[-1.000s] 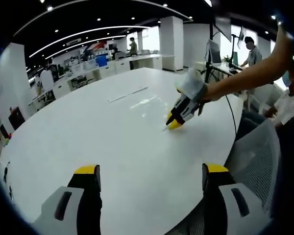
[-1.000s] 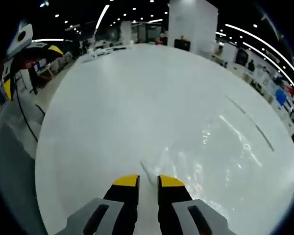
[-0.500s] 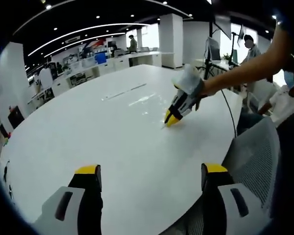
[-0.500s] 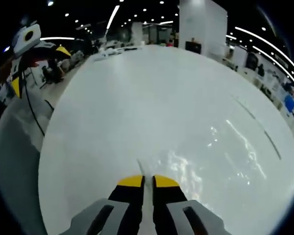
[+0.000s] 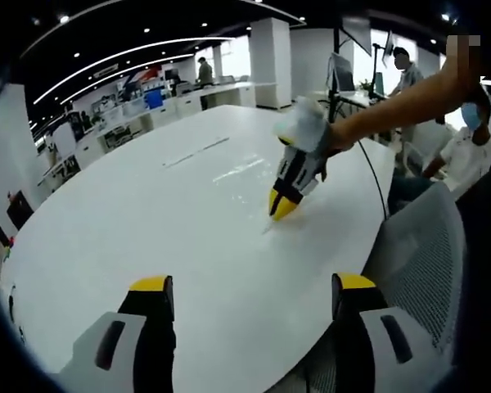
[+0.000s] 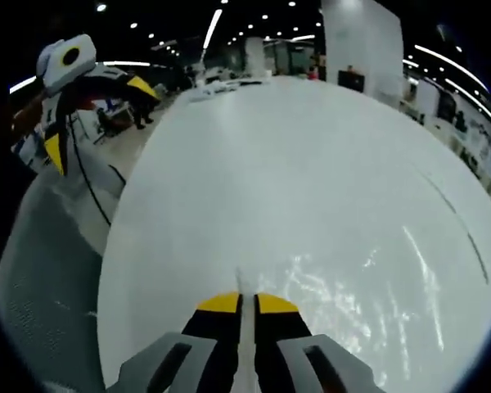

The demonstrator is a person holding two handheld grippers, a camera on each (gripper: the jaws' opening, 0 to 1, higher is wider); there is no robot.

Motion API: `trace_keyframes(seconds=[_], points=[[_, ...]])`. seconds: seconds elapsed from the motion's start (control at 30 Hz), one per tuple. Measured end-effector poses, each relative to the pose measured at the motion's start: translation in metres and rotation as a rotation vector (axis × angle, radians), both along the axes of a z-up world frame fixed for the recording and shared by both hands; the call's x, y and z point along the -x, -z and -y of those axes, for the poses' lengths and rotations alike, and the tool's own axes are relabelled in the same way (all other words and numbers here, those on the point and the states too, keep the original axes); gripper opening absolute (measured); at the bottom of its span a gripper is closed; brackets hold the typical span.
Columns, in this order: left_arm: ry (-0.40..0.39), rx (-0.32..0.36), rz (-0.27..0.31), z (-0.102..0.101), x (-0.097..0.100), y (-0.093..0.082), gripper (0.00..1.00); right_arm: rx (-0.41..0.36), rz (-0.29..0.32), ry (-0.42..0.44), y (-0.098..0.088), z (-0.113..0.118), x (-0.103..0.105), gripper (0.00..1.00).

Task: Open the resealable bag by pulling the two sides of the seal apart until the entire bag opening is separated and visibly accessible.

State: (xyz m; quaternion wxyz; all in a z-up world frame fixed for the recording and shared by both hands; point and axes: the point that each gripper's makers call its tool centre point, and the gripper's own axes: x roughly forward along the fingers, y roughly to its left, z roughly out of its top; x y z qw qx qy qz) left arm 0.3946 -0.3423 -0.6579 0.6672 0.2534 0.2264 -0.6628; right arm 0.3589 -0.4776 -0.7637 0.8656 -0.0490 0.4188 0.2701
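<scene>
- two yellow-tipped jaws of the left hand-held gripper (image 5: 254, 299) rise from the bottom of the left gripper view, spread wide with nothing between them, above the near edge of the white table (image 5: 131, 221).
- across that view a person's forearm (image 5: 393, 106) reaches in from the right, angled down toward the table; it carries the right hand-held gripper (image 5: 281, 205), tips pointing down onto the tabletop.
- in the right gripper view the right hand-held gripper (image 6: 248, 304) has its jaws drawn almost together, clenched on a thin edge of the clear resealable bag (image 6: 311, 286).
- the bag lies flat on the table (image 6: 295, 164), just ahead of the tips and to their right, visible mainly as glints; its outline and long axis are too faint to tell.
- a mesh chair (image 5: 425, 262) stands beside the table's edge.
</scene>
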Motion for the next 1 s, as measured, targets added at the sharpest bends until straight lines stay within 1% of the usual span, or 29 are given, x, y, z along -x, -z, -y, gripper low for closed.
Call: trace_keyframes(seconds=[0.07,0.13,0.17,0.3,0.37,0.53,0.63,0.7,0.77,0.83,1.0], points=[[-0.012,-0.004,0.001,0.000,-0.001,0.003,0.77,0.000,0.007,0.001,-0.003,-0.004,0.002,0.01],[-0.010,-0.003,0.001,0.000,0.001,0.005,0.76,0.006,0.010,-0.001,-0.005,-0.007,0.003,0.01],[-0.005,-0.006,0.008,0.000,0.002,0.007,0.76,-0.003,0.009,0.001,-0.007,-0.010,0.005,0.01],[0.035,-0.030,0.044,0.001,0.007,0.014,0.76,-0.022,0.013,-0.007,-0.014,-0.020,0.010,0.01],[0.052,-0.042,0.037,0.001,0.013,0.018,0.76,-0.010,0.014,-0.015,-0.017,-0.025,0.014,0.01],[0.082,-0.053,0.045,0.003,0.021,0.023,0.75,-0.028,0.024,-0.022,-0.025,-0.038,0.021,0.01],[0.116,-0.070,0.065,0.003,0.027,0.027,0.72,-0.036,0.027,-0.034,-0.029,-0.047,0.026,0.01],[0.133,-0.076,0.088,0.004,0.029,0.028,0.70,-0.041,0.026,-0.048,-0.031,-0.054,0.030,0.01],[0.154,-0.086,0.102,0.005,0.032,0.030,0.72,-0.045,0.022,-0.064,-0.033,-0.060,0.034,0.01],[0.160,-0.089,0.108,0.005,0.034,0.032,0.76,-0.047,0.022,-0.071,-0.035,-0.065,0.037,0.01],[0.218,-0.104,0.126,0.004,0.043,0.037,0.74,-0.061,0.023,-0.079,-0.039,-0.076,0.045,0.00]])
